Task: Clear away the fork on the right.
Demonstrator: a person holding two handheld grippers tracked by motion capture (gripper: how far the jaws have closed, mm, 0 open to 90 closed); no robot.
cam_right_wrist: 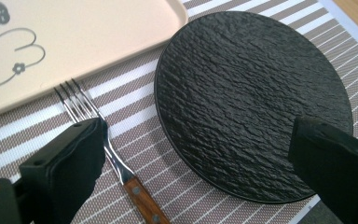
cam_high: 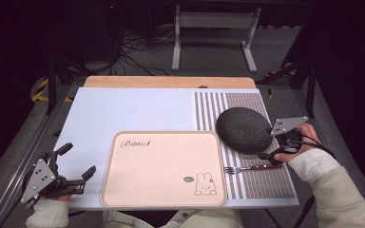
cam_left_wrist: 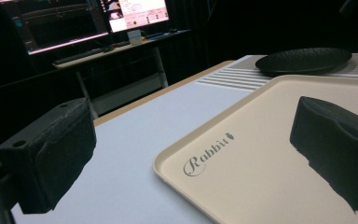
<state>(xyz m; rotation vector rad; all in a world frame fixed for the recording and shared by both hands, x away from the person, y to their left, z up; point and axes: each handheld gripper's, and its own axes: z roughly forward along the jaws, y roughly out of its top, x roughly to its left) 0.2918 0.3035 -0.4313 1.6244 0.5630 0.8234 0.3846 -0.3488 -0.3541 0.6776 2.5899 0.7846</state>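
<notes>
A beige tray (cam_high: pixel 164 168) printed with "Rabbit" and a bunny lies near the table's front edge. To its right, a round black textured plate (cam_high: pixel 244 129) rests on a striped placemat (cam_high: pixel 261 183). A fork (cam_high: pixel 249 168) with a wooden handle lies in front of the plate, tines toward the tray. My right gripper (cam_high: pixel 267 145) stands open, one jaw above the fork (cam_right_wrist: pixel 93 116), the other over the plate's (cam_right_wrist: pixel 247 98) near rim. My left gripper (cam_high: pixel 79 160) is open beside the tray's left edge, holding nothing. Its view looks across the tray (cam_left_wrist: pixel 270 154) toward the plate (cam_left_wrist: pixel 303 60).
The white table mat (cam_high: pixel 123 109) lies bare behind the tray, with a wooden strip (cam_high: pixel 171 81) along the far edge. A white desk frame (cam_high: pixel 214 33) and cables stand on the floor beyond. Lit monitors (cam_left_wrist: pixel 88 18) sit on a desk further off.
</notes>
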